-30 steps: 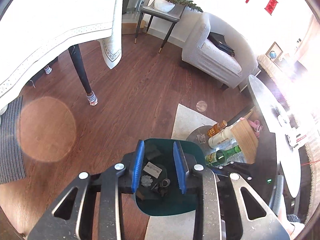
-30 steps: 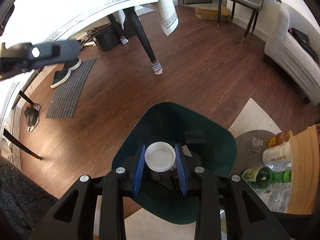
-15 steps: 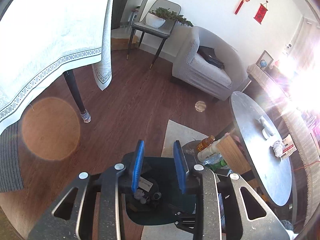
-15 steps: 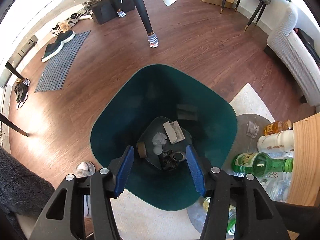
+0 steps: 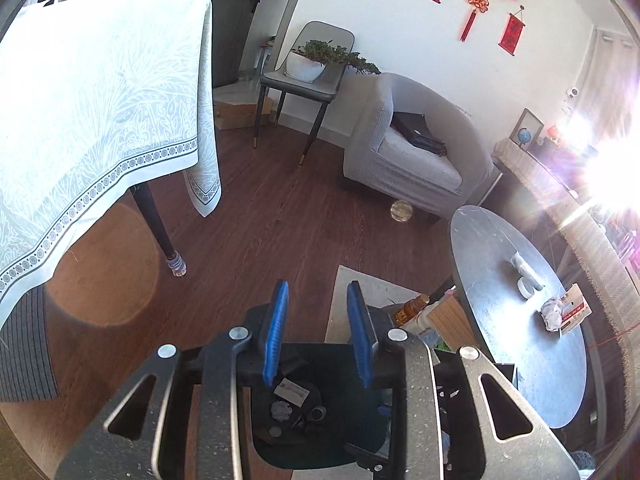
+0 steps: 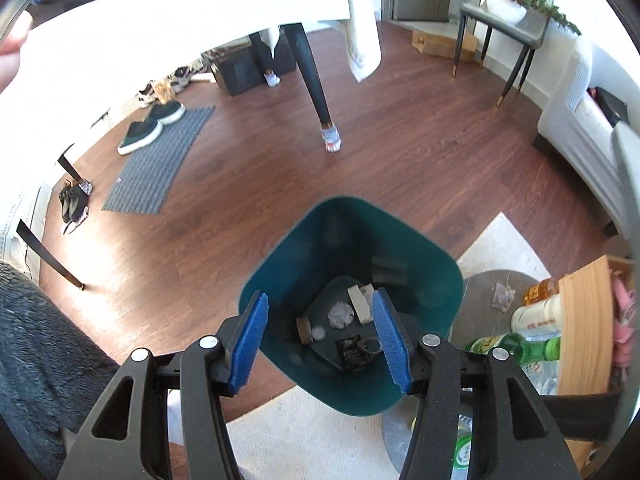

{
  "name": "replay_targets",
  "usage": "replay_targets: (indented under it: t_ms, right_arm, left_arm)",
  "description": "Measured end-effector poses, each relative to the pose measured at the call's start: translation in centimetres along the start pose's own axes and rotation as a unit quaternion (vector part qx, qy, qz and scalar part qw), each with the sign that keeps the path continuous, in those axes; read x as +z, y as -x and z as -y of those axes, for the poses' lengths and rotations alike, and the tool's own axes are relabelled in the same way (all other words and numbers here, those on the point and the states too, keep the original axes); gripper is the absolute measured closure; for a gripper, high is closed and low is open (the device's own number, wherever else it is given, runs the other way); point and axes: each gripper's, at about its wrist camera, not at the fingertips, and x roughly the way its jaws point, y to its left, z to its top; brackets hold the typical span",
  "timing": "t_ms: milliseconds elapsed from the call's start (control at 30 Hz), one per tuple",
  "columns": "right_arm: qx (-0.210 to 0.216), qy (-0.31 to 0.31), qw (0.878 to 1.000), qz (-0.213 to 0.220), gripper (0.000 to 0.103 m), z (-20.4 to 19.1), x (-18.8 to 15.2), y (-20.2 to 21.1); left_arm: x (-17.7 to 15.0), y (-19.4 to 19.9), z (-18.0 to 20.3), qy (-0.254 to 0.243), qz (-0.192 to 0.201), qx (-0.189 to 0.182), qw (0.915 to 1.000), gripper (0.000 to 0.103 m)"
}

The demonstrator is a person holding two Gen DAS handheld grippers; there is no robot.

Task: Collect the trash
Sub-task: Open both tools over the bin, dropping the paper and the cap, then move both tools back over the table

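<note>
Our right gripper (image 6: 324, 344) hangs above the teal bin (image 6: 424, 280) with its blue pads spread and nothing between them. Our left gripper (image 5: 318, 332) sits nearer the bin's edge, pads narrowly apart and likewise empty.

We judge the task part done. The bin, standing on the wood floor beside the pale rug (image 6: 500, 248), already holds a white cap (image 6: 319, 333), a crumpled wad (image 6: 341, 315), a white packet (image 6: 360, 302), a dark wrapper (image 6: 352, 354) and a brown piece (image 6: 304, 328). Still out, to the right on the round grey table (image 5: 500, 360), lie a crumpled tissue (image 5: 552, 312) and a printed card (image 5: 574, 312), which look like the next pickups.

Hard to read: glare washes out the far right of the left view, and the gripper frames cover the near side of the bin. Whether the bottles (image 6: 516, 346) low at the right count as trash, we cannot tell.
</note>
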Motion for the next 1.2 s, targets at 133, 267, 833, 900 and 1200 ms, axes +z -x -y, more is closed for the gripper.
replay_targets:
  t_ms: [133,267,833,900,1200]
  right_arm:
    - [0.001,-0.002,0.999,0.037,0.048,0.1,0.7,3.1]
    - [-0.004,-0.011,0.997,0.078,0.048,0.5,1.1,6.3]
    - [-0.073,-0.081,0.984,0.139,0.048,8.0,-2.5,14.1]
    - [-0.079,-0.089,0.983,0.142,0.048,8.8,-3.1,14.7]
    - [-0.109,-0.115,0.974,0.162,0.040,12.1,-5.4,18.3]
  left_arm:
    - [0.1,0.0,1.1,-0.014,0.005,-0.001,0.9999,0.071]
    - [0.1,-0.2,2.3,-0.020,0.004,-0.008,0.9998,0.068]
    - [-0.4,-2.2,9.9,-0.051,0.001,-0.067,0.9964,0.049]
    - [-0.6,-2.4,10.9,-0.055,0.001,-0.074,0.9958,0.047]
    - [-1.2,-3.8,15.2,-0.069,-0.007,-0.104,0.9922,0.043]
